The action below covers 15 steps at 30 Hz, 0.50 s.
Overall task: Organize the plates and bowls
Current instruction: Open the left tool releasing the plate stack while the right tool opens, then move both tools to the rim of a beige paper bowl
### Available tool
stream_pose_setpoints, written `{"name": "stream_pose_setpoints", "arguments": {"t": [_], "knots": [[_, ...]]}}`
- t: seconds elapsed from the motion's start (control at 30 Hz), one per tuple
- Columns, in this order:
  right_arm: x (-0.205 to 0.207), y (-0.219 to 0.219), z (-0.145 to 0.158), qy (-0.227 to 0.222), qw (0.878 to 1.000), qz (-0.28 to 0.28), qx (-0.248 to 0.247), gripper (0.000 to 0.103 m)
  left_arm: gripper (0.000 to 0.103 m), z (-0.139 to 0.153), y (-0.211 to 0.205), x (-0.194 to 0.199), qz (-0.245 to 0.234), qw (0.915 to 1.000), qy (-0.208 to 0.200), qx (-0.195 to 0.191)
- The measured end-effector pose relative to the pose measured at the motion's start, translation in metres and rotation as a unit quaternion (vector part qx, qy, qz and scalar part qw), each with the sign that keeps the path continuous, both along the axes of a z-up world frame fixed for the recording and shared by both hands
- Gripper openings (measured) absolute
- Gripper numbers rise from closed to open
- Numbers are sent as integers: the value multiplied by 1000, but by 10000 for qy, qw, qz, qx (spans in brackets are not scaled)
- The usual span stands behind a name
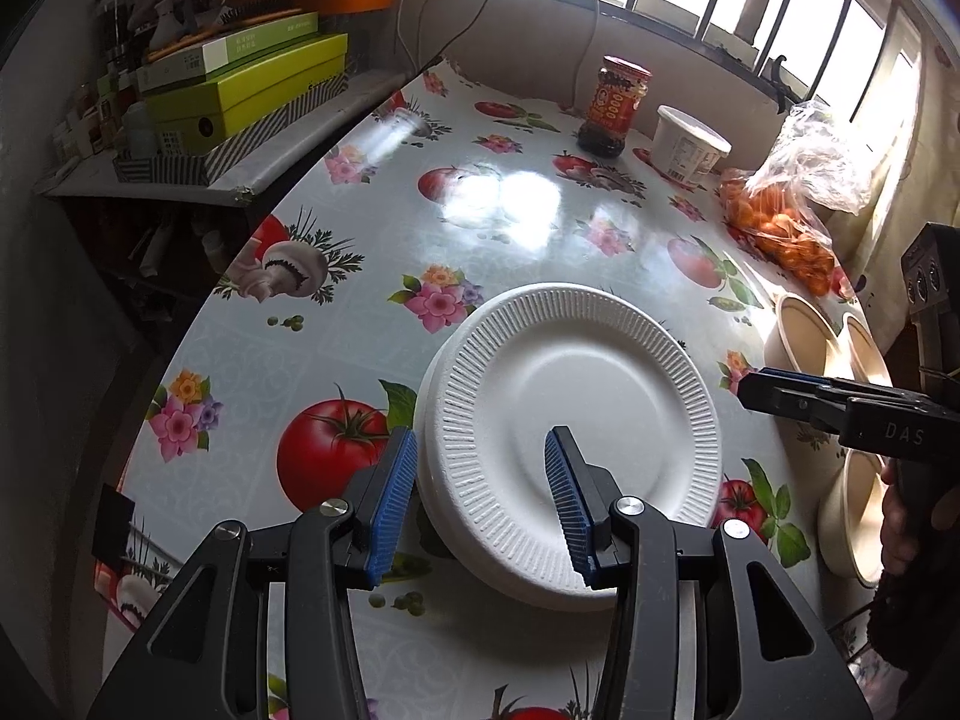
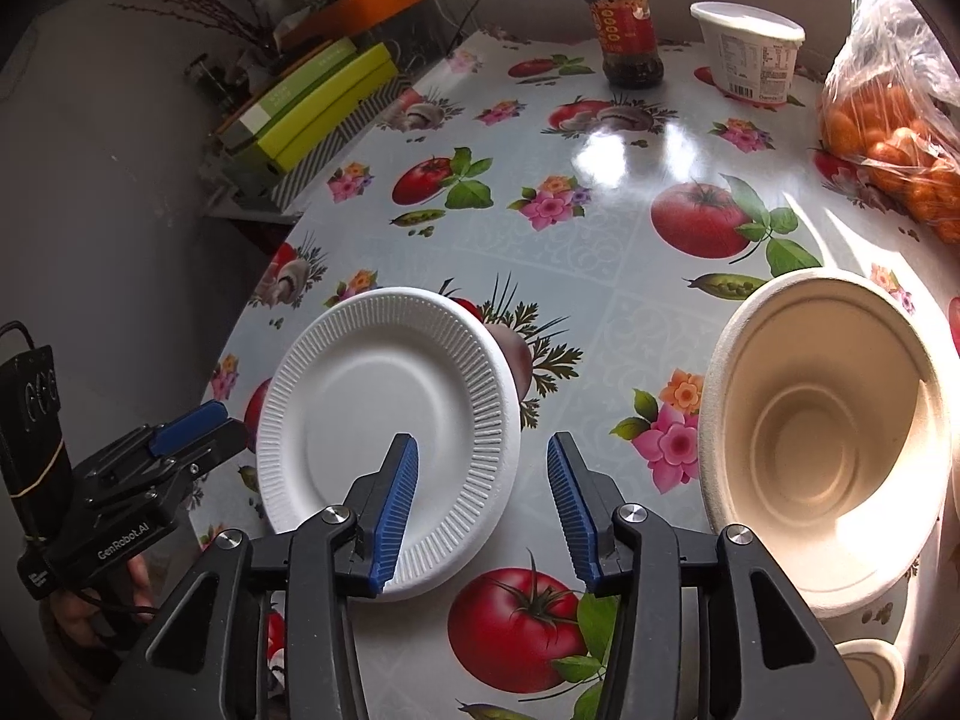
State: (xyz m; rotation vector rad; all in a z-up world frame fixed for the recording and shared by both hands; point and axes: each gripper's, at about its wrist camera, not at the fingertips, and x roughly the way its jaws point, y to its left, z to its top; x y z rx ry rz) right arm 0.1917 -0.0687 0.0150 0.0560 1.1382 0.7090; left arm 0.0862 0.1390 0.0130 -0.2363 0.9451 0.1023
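Here, your left gripper [image 1: 480,504] stands wide open, empty, straddling the near rim of the white plates [image 1: 570,444] at lower centre. Your right gripper [image 2: 480,510] likewise gapes, holding nothing; the beige bowl [image 2: 828,438] sits right of frame.

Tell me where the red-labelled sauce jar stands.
The sauce jar stands upright at the table's far edge, just left of the white lidded tub, in both views.
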Motion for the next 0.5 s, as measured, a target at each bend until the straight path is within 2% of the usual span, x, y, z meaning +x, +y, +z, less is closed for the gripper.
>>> {"name": "stream_pose_setpoints", "arguments": {"t": [0.27,0.5], "knots": [[-19,-33,28,-503,9980,-388,-16,49,46,18,-34,6,-459,9987,-178,146],[-37,-71,46,-940,9904,-977,-269,51,46,31,-75,20,-1014,9940,-364,207]]}}
